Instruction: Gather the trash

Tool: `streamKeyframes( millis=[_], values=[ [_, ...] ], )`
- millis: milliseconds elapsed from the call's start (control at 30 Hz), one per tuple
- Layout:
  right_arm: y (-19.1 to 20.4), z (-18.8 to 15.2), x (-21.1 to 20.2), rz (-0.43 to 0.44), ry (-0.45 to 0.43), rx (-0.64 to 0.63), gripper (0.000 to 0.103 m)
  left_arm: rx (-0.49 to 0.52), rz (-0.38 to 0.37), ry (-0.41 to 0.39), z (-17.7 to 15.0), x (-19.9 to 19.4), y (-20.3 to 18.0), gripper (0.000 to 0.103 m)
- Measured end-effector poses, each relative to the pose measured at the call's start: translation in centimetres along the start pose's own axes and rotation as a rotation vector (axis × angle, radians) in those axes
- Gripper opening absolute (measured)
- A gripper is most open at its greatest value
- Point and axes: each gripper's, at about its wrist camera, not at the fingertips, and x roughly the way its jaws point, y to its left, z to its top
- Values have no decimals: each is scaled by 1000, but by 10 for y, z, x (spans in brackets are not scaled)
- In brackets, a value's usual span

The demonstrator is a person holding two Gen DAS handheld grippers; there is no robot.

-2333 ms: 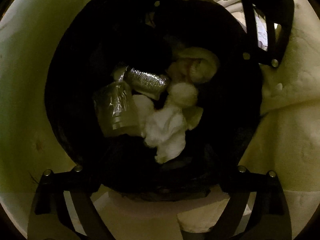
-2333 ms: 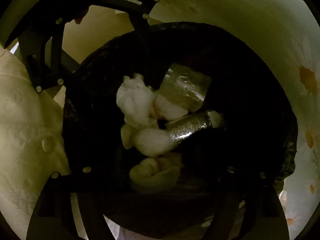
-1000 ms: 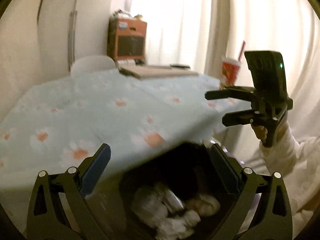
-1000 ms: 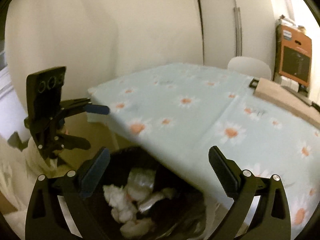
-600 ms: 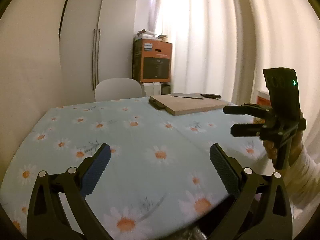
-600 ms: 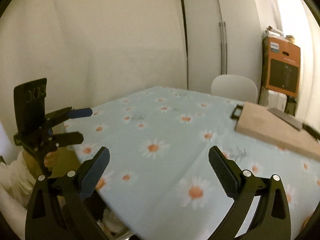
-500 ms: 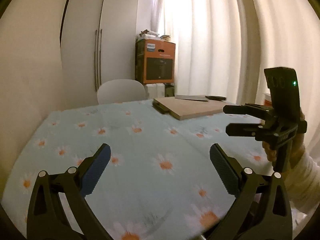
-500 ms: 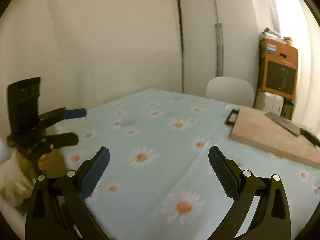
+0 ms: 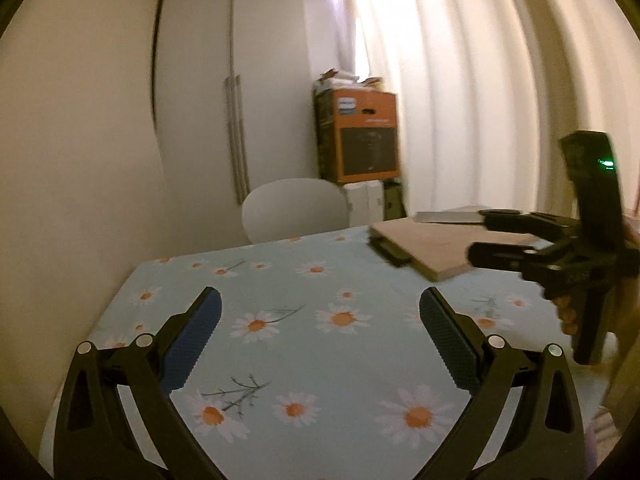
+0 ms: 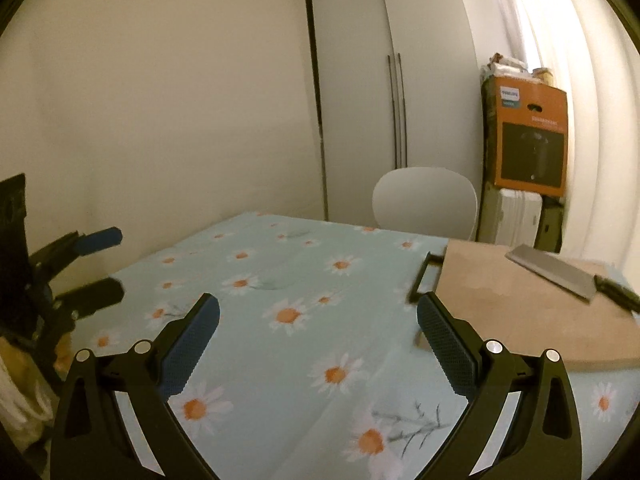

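Observation:
My left gripper (image 9: pixel 320 314) stands open over the table with the daisy-print cloth (image 9: pixel 312 344), nothing between its blue-padded fingers. My right gripper (image 10: pixel 318 322) is also open and empty above the same cloth (image 10: pixel 304 288). In the left wrist view the right gripper (image 9: pixel 480 236) shows at the right edge, held by a hand. In the right wrist view the left gripper (image 10: pixel 108 264) shows at the left edge, jaws apart. No trash and no bin are in view.
A wooden cutting board (image 10: pixel 516 312) with a cleaver (image 10: pixel 552 274) lies on the table's right side. Behind the table stand a white chair (image 10: pixel 426 200), an orange box (image 10: pixel 526 136), a white cupboard (image 10: pixel 384 92) and pale curtains (image 9: pixel 480 80).
Both grippers rose out of the black bin holding tissues and a crushed bottle and tilted up to face the table. The bin dropped out of view. Both stayed open.

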Motion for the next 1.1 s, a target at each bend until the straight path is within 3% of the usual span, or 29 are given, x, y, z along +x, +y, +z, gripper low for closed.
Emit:
streamKeyframes(
  millis=[133,367,467,767,1100],
  values=[
    [-5,-4,15,-33,0,-7,95,-1,-108,60,-1,22,3,97],
    [-3,-9,10,10,-8,-52,95,31,-189,40,-6,31,-3,97],
    [-5,-11,7,43,-2,-45,95,26,-153,61,-7,34,-1,97],
    [5,-14,-7,60,-42,-90,95,-32,-140,73,-8,38,8,97],
    [7,-15,-15,51,-72,-94,95,-32,-147,34,-9,35,9,97]
  ],
)
